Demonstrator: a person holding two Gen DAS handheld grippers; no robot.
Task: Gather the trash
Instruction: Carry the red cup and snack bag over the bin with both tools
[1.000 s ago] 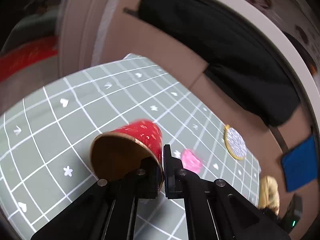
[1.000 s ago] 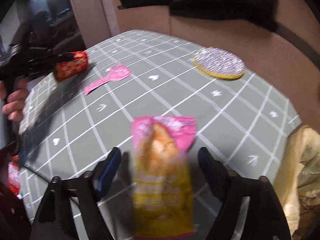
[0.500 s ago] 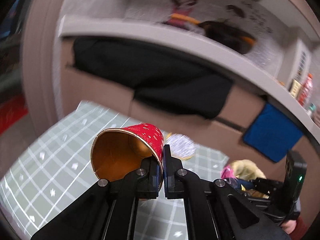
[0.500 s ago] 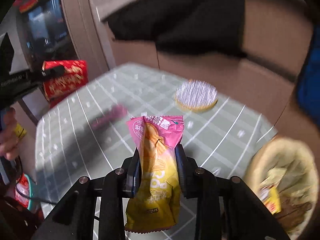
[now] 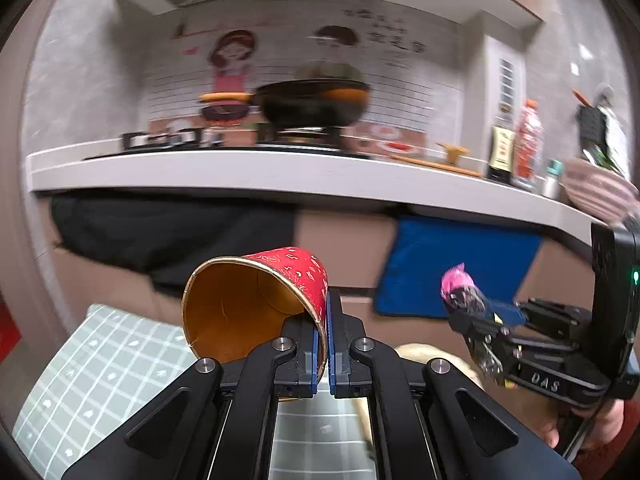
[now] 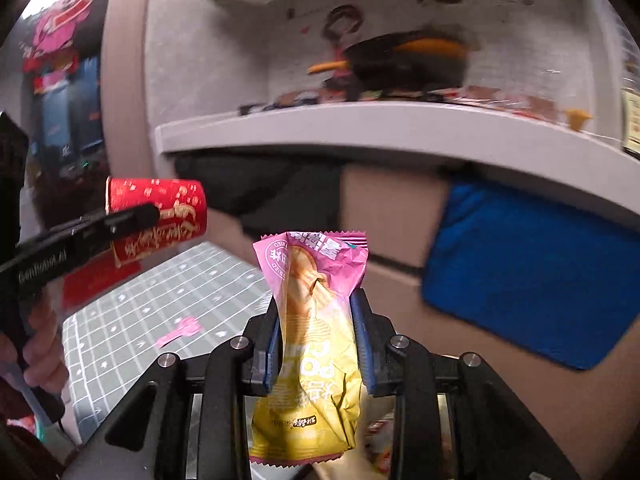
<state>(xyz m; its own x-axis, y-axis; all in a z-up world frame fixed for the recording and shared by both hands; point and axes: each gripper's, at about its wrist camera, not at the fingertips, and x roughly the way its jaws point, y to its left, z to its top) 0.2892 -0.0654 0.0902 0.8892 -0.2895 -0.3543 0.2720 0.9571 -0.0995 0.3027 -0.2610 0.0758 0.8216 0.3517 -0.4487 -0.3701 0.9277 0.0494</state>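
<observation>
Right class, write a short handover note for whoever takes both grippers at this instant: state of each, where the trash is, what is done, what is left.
Left gripper: shut on the rim of the red paper cup, lifted off the table.
Right gripper: shut on the pink and yellow snack packet, also in the air.
On the table: a pink wrapper scrap.
Done: both items picked up.
Left: drop both in the trash, then fetch the scrap.

Cup (image 5: pixel 256 304) in my left gripper (image 5: pixel 323 344), lying sideways above table (image 5: pixel 100 368). Snack bag (image 6: pixel 316 320) upright in my right gripper (image 6: pixel 318 344), right of cup. Wrapper (image 6: pixel 180 330) on table below. Counter (image 5: pixel 280 172) behind, pan (image 5: pixel 312 104) on it. Possibly bin under bag.
</observation>
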